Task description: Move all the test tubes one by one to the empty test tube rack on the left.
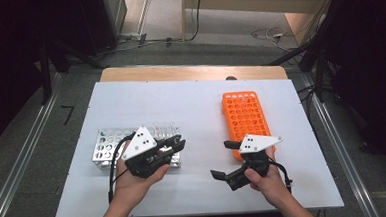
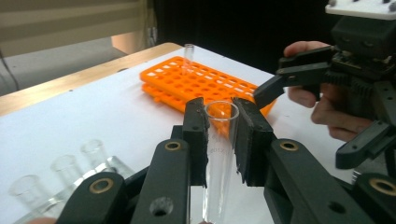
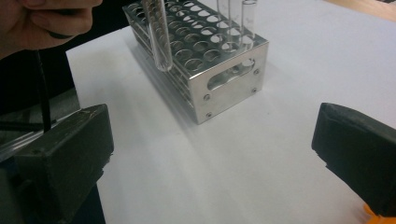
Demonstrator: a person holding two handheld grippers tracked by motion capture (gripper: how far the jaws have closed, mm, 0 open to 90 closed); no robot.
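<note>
My left gripper [image 1: 178,144] is shut on a clear glass test tube [image 2: 219,144], whose open mouth shows between the black pads [image 2: 196,126]. In the right gripper view that tube [image 3: 159,39] hangs upright over the near end of the silver metal rack [image 3: 205,65]. My right gripper [image 1: 222,160] is open with nothing between its jaws, held low beside the near end of the orange rack [image 1: 245,115]. Its pads [image 3: 65,154] stand far apart above the white table. One tube [image 2: 188,53] stands in the orange rack [image 2: 196,84].
The silver rack [image 1: 108,148] sits at the left of the white table sheet [image 1: 191,103] and holds a few clear tubes [image 3: 247,18]. The wooden table edge [image 1: 194,72] runs along the far side. Cables lie on the floor beyond.
</note>
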